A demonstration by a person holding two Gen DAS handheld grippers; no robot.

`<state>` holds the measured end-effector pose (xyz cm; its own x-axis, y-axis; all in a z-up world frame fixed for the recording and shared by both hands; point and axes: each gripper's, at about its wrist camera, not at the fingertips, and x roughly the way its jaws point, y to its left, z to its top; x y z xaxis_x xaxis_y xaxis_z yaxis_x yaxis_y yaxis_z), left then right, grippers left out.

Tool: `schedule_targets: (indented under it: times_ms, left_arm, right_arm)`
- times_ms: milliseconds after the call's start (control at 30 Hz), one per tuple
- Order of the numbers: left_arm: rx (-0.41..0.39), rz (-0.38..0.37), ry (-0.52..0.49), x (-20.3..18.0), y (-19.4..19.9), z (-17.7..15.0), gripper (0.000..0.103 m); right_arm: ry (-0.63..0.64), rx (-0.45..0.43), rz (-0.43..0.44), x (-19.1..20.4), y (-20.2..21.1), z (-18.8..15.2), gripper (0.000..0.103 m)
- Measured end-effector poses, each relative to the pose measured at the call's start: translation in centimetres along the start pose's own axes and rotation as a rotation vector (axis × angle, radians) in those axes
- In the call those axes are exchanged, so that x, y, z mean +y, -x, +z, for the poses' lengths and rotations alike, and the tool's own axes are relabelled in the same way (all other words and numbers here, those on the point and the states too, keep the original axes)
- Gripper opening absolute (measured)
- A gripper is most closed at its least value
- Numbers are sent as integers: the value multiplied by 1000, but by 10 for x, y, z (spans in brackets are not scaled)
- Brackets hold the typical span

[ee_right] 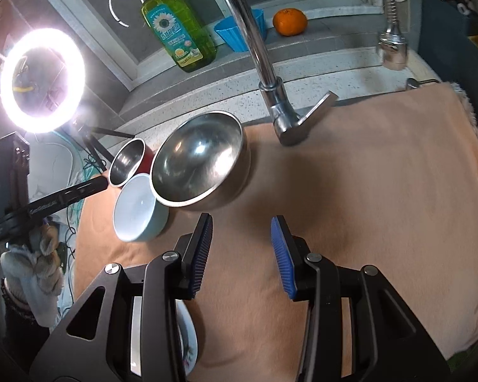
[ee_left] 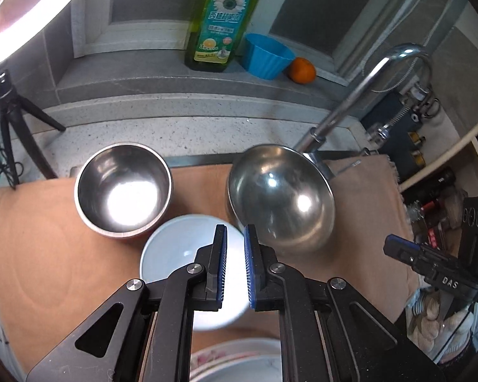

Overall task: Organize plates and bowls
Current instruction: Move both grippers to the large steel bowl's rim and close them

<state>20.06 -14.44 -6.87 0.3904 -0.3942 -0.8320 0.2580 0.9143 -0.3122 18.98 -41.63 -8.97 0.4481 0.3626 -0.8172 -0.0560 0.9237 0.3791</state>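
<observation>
A peach-coloured cloth (ee_left: 47, 254) covers a kitchen counter in front of a grey window ledge. Seen from the left wrist, the left gripper (ee_left: 235, 232) hangs over the cloth with its blue-padded jaws nearly together and nothing between them. Just beyond its fingertips, at 12 o'clock, sits a white ceramic bowl (ee_left: 175, 254). A small steel bowl (ee_left: 122, 187) stands at 11 o'clock and a large steel bowl (ee_left: 280, 197) at 1 o'clock, both close beside the white one. A floral-rimmed plate (ee_left: 235, 363) shows at 6 o'clock, under the gripper body. On the ledge at 12 o'clock stand a green dish-soap bottle (ee_left: 223, 19), a blue fluted cup (ee_left: 266, 55) and an orange (ee_left: 301, 70). A chrome faucet (ee_left: 350, 102) rises at 1 o'clock. Seen from the right wrist, the right gripper (ee_right: 242, 222) is partly open and empty above bare cloth, with the three bowls clustered at 10 to 11 o'clock. A glowing ring light (ee_right: 43, 81) shines at 10 o'clock.
</observation>
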Motion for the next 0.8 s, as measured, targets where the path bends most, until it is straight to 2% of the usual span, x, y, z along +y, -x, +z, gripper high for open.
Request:
schedule_targets:
  times_ms: [233, 500, 600, 800]
  left_arm:
    - [50, -5, 46, 4, -32, 30, 9]
    - [90, -10, 55, 3, -53, 42, 9]
    - [102, 4, 63, 5, -60, 45, 18]
    - [127, 14, 49, 5, -72, 46, 18]
  right_arm:
    - [-9, 41, 52, -6, -36, 28, 40]
    - [-36, 87, 90, -11, -67, 42, 40]
    - [-39, 103, 97, -12, -75, 44, 40]
    - [-40, 123, 106, -12, -85, 45, 40]
